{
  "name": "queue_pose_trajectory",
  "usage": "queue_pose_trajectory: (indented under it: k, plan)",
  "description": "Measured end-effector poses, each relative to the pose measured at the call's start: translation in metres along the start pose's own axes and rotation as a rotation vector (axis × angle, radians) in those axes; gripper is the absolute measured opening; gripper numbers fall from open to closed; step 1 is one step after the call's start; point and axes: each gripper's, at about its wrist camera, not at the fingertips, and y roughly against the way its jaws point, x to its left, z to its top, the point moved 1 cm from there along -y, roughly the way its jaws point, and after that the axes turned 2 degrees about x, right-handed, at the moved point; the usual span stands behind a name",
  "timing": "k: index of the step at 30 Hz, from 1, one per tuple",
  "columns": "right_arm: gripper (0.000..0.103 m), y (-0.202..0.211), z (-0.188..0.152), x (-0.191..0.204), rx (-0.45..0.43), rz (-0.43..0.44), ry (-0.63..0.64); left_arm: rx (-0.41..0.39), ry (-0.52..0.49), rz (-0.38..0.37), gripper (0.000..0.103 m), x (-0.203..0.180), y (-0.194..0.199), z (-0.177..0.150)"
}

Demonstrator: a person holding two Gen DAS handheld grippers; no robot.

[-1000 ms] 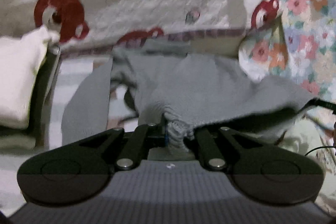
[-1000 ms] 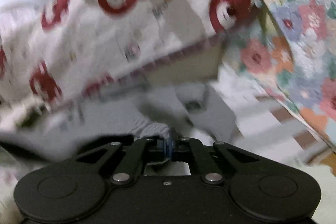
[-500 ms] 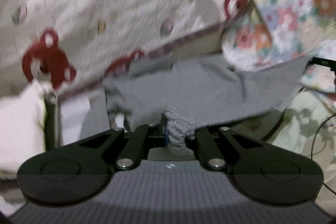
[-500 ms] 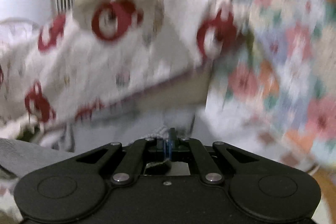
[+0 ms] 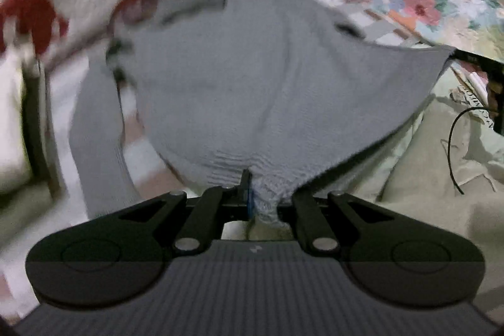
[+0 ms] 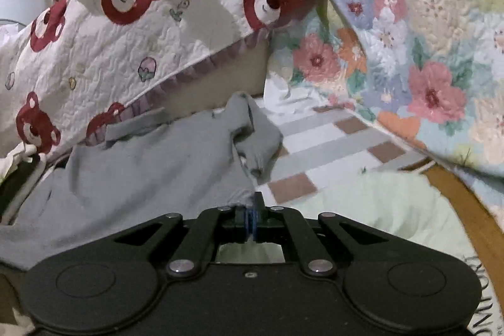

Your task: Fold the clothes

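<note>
A grey knitted sweater is stretched out ahead of me in the left wrist view, one sleeve hanging at the left. My left gripper is shut on a bunched ribbed edge of it. In the right wrist view the same grey sweater lies spread to the left, with a crumpled part near the middle. My right gripper is shut on its near edge. The far end of the sweater reaches the foot of the bear quilt.
A white quilt with red bears rises behind. A floral quilt fills the right. A checked sheet and pale green bedding lie beneath. Folded cream cloth sits at the left. A black cable runs at the right.
Both grippers have kept their hold and swung the sweater forward and down; it now lies wider and flatter. The right view has gone from blurred to steady.
</note>
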Motion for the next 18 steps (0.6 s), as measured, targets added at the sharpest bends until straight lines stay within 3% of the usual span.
queue_pose_trajectory:
  k: [4,7,13,16,18]
  plan:
    - [0.002,0.024,0.025,0.002,-0.07,0.015,0.011,-0.015,0.01,-0.004,0.004,0.0,0.026,0.009]
    - [0.002,0.037,0.025,0.004,-0.073,0.018,0.01,0.05,0.044,-0.046,0.004,0.0,0.023,-0.003]
    - [0.002,0.018,-0.037,-0.022,0.098,-0.011,-0.162,0.221,0.146,-0.157,0.005,0.007,-0.024,-0.037]
    - [0.002,0.002,-0.07,-0.042,0.176,-0.036,-0.277,0.255,0.169,-0.172,0.005,0.007,-0.046,-0.043]
    - [0.002,0.002,-0.074,-0.047,0.166,-0.025,-0.328,0.249,0.156,-0.17,0.005,0.004,-0.051,-0.041]
